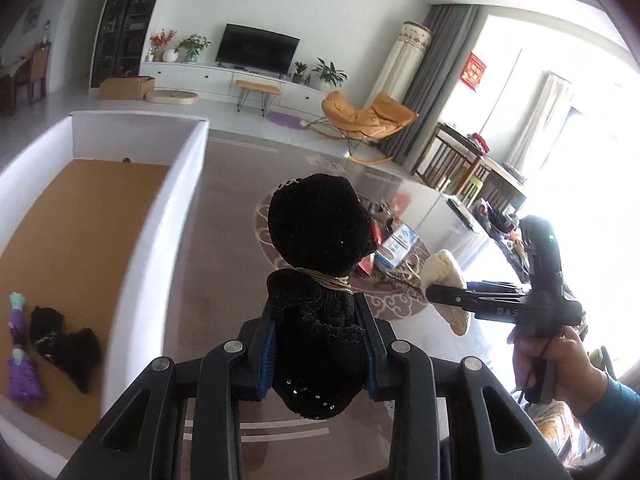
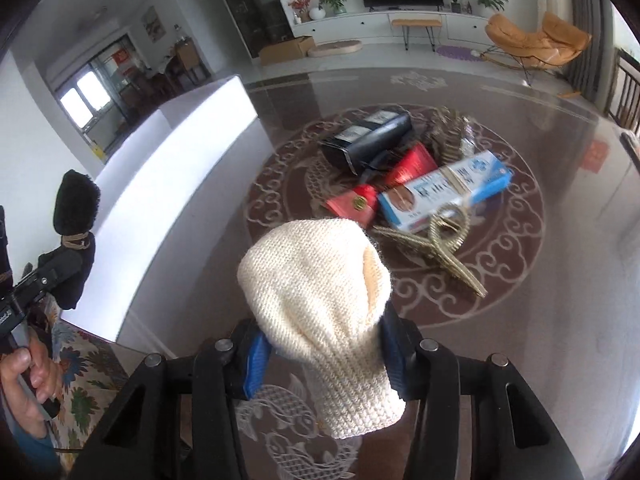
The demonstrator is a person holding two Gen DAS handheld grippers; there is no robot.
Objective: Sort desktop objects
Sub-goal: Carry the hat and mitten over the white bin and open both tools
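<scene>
A: Largest first: the glossy brown worktop (image 2: 560, 280), then the white-walled box (image 1: 172, 216) along its left edge.

B: Inside the box?

A: A black garment (image 1: 64, 340) and a purple item (image 1: 22, 376) on its brown floor.

B: And the grippers?

A: Left gripper (image 1: 320, 344): jaws clamped on a black tied sock bundle (image 1: 318, 236), raised beside the box. Right gripper (image 2: 324, 356): jaws clenched on a cream knitted sock (image 2: 320, 300) above the worktop. Beyond: a blue-white carton (image 2: 444, 194), red packets (image 2: 352, 204).

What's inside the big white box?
Inside the white box, on its brown floor, lie a black fuzzy bundle and two purple things. The near corner is hidden behind the left gripper, so anything there cannot be seen.
</scene>
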